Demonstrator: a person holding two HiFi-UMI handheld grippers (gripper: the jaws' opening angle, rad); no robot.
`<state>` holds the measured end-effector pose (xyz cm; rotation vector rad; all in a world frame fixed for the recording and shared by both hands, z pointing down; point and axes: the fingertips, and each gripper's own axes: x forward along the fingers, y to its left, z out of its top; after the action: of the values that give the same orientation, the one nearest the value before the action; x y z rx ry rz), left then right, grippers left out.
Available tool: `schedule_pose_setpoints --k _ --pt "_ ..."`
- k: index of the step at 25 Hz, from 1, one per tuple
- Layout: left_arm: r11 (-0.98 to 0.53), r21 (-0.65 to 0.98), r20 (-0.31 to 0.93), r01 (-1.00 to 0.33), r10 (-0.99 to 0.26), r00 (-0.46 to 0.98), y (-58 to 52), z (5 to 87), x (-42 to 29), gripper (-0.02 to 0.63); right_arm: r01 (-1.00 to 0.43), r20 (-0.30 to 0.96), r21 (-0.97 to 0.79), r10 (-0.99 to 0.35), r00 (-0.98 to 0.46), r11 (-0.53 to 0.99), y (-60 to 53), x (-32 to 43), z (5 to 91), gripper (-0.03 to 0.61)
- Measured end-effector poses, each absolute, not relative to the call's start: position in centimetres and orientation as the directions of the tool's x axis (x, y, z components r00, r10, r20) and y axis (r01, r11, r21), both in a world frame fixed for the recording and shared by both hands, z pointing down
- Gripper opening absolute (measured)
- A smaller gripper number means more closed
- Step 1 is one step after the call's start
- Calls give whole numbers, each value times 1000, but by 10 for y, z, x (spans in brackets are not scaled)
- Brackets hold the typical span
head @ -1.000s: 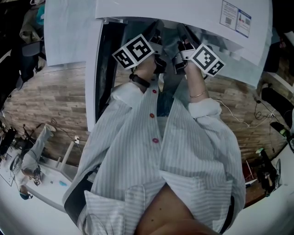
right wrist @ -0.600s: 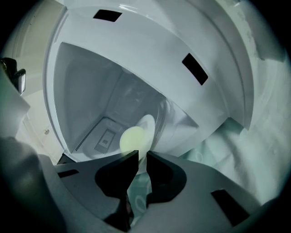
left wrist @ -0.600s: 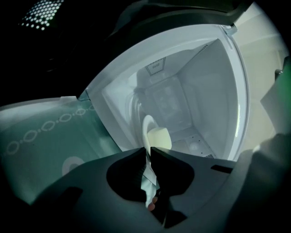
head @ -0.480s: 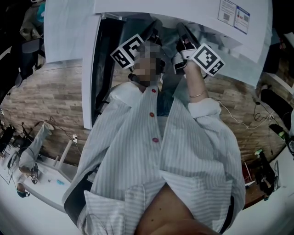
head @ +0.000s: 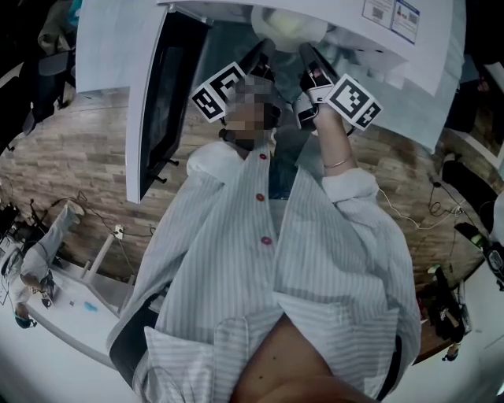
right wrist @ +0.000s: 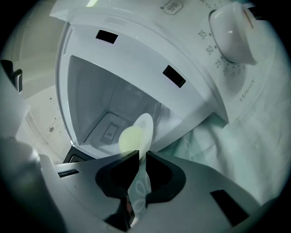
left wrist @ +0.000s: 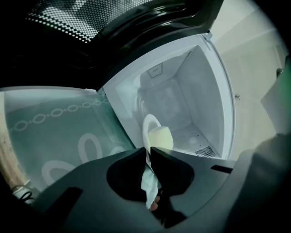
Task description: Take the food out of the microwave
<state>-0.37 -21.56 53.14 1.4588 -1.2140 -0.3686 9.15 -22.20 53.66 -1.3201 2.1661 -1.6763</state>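
A white plate (left wrist: 147, 128) carries a pale yellow round bun (left wrist: 162, 137) at the mouth of the white microwave (left wrist: 195, 95). My left gripper (left wrist: 149, 151) is shut on the plate's near rim. From the other side my right gripper (right wrist: 141, 155) has the rim of the same plate (right wrist: 146, 126) between its closing jaws, and the pads touch it; the bun (right wrist: 129, 139) lies just beyond. In the head view the plate (head: 288, 24) sits at the cavity opening, with the left gripper (head: 264, 52) and right gripper (head: 305, 52) side by side under it.
The microwave door (head: 161, 86) hangs open at the left. A timer dial (right wrist: 232, 32) sits on the front panel at the right. A pale green patterned cloth (left wrist: 54, 132) covers the surface under the microwave. The person's striped shirt (head: 276, 260) fills the lower head view.
The plate with the bun has come into sight at the cavity opening in the head view. Both grippers have drawn slightly back toward the person, and the open door shows more fully.
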Motion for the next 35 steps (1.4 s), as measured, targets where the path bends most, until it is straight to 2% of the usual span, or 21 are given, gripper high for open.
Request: schedule_pose_setpoints --k 21,35 --pt "192 860 362 -473 -882 302 -137 505 26 41 -540 359 -829 -600 -715 147 -157 119 510 67" --pt "178 872 331 -457 -901 280 -80 469 44 41 -508 315 -838 -582 -750 201 -103 135 474 67"
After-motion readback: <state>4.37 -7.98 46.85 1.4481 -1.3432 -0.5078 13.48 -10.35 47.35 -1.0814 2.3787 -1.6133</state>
